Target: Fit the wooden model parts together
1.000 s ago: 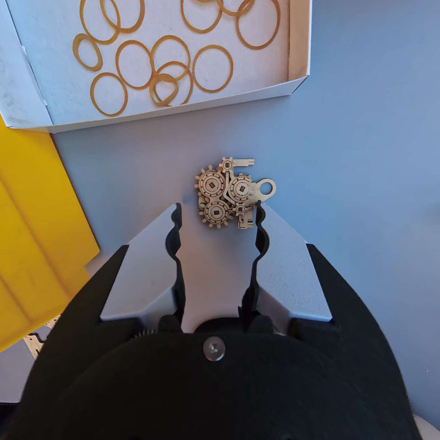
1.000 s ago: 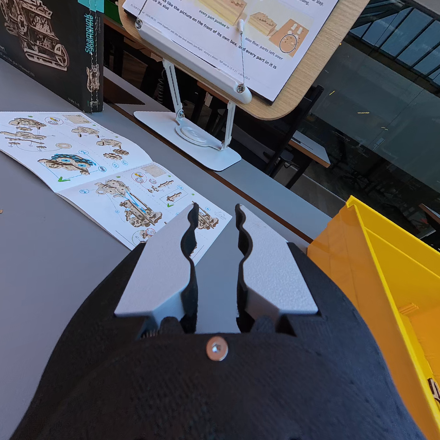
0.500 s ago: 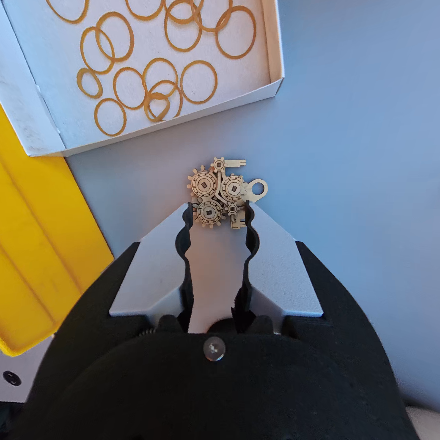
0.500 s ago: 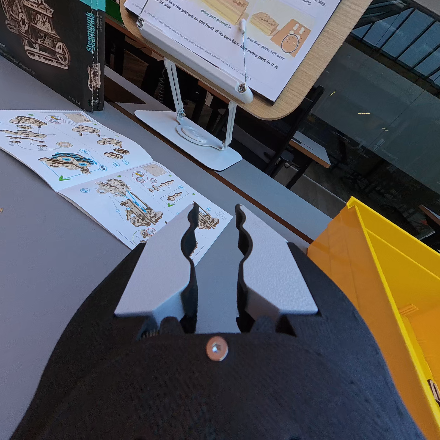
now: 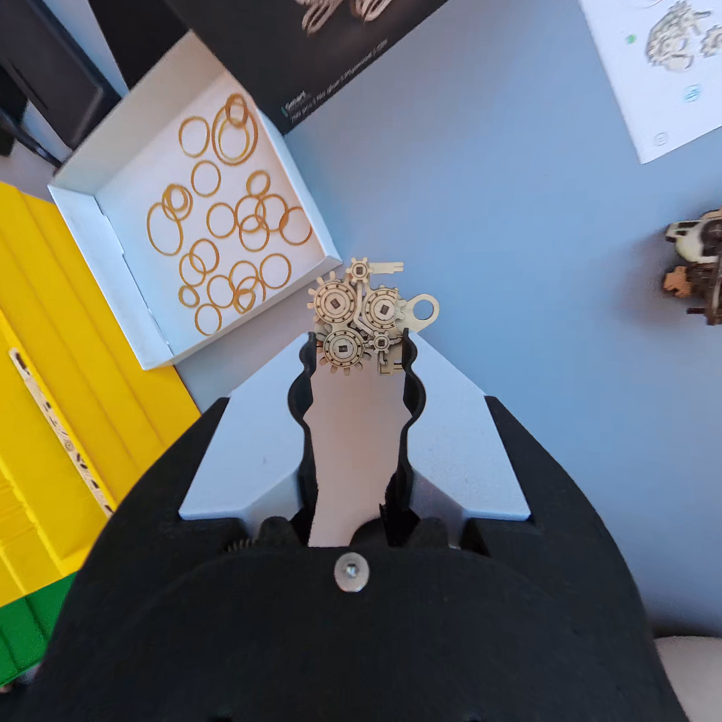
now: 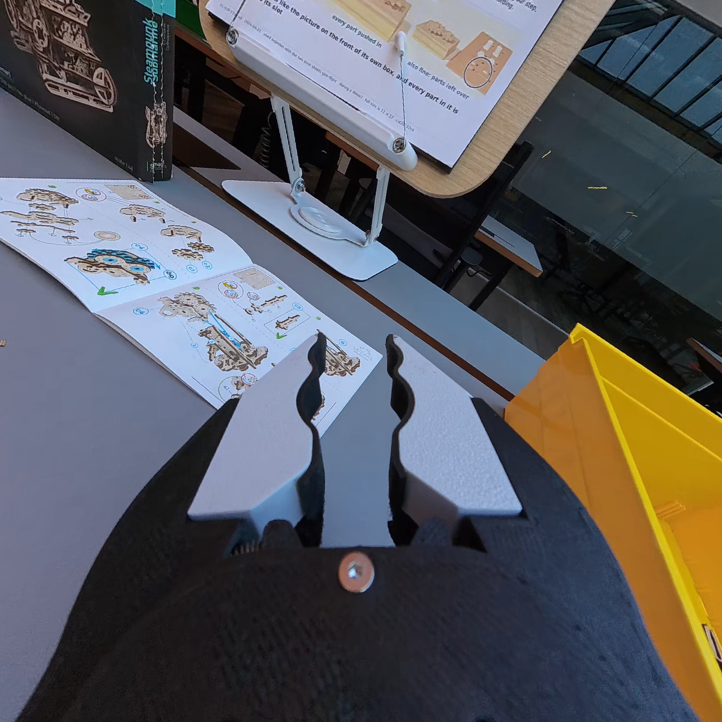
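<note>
A flat wooden gear part (image 5: 367, 308), with three large cogs, two small ones and a ring lug, is pinched at its lower edge between my left gripper's fingertips. My left gripper (image 5: 358, 347) is shut on it and holds it well above the grey table (image 5: 527, 254). A partly built wooden model (image 5: 699, 269) lies at the right edge of the left wrist view. My right gripper (image 6: 355, 340) is open and empty, low over the table next to the open instruction booklet (image 6: 156, 273).
A white tray (image 5: 105, 250) of several rubber bands (image 5: 234, 234) lies at the left. Beside it is a yellow bin (image 5: 78, 312) holding a wooden strip (image 5: 58, 429). A black kit box (image 6: 78, 78) and a document stand (image 6: 312, 230) stand at the back. Another yellow bin (image 6: 644, 469) is right of my right gripper. The tips of one gripper are about 45 centimetres away from the tips of the other.
My left gripper closed on the gear part and lifted it off the table; the tray now looks smaller and farther below. The right gripper has barely moved.
</note>
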A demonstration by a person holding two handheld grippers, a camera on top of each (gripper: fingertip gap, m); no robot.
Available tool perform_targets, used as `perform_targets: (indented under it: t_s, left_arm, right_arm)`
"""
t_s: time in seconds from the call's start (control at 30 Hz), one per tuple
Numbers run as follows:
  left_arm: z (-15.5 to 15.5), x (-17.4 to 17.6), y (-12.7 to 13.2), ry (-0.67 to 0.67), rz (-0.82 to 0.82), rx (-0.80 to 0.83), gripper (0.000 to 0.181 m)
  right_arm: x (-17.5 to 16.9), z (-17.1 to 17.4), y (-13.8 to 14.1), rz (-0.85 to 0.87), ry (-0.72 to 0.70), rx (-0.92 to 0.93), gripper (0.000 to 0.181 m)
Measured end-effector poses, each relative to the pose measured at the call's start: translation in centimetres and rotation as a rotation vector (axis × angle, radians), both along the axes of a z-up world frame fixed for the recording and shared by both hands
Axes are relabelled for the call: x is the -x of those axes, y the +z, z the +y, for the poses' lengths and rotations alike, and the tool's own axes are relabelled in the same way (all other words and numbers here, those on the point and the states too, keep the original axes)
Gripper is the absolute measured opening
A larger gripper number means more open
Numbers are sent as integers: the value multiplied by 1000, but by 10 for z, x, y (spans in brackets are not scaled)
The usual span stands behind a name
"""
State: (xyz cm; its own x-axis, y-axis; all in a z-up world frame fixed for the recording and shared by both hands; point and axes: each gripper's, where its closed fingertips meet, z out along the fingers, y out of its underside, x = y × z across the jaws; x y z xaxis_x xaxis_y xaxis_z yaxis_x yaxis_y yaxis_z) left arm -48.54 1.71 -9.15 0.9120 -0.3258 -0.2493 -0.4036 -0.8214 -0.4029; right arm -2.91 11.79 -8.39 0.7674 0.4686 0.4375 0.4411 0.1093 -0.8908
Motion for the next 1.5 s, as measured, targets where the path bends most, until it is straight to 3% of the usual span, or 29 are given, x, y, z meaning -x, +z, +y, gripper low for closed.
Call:
perform_targets:
  t_s: [0.23,0.43,0.53,0.73,1.07,1.5]
  left_arm:
    - [4,-62,49,-208,45,-144,43]
    - [2,-147,95,-490,-8,-334,43]
    - [-3,-190,104,-622,-8,-376,43]
    - [-4,-250,88,-800,19,-349,43]
    - [-8,-297,58,-923,22,-268,43]
    - [-13,-318,27,-1000,57,-174,43]
  right_arm:
    - [1,0,0,-2,2,-1,29]
    - [1,-1,0,0,3,-2,29]
    - [1,-1,0,-1,4,-3,29]
    - [2,-2,1,6,7,-3,30]
    - [3,-2,1,8,10,-2,30]
    - [5,-4,1,9,23,-3,30]
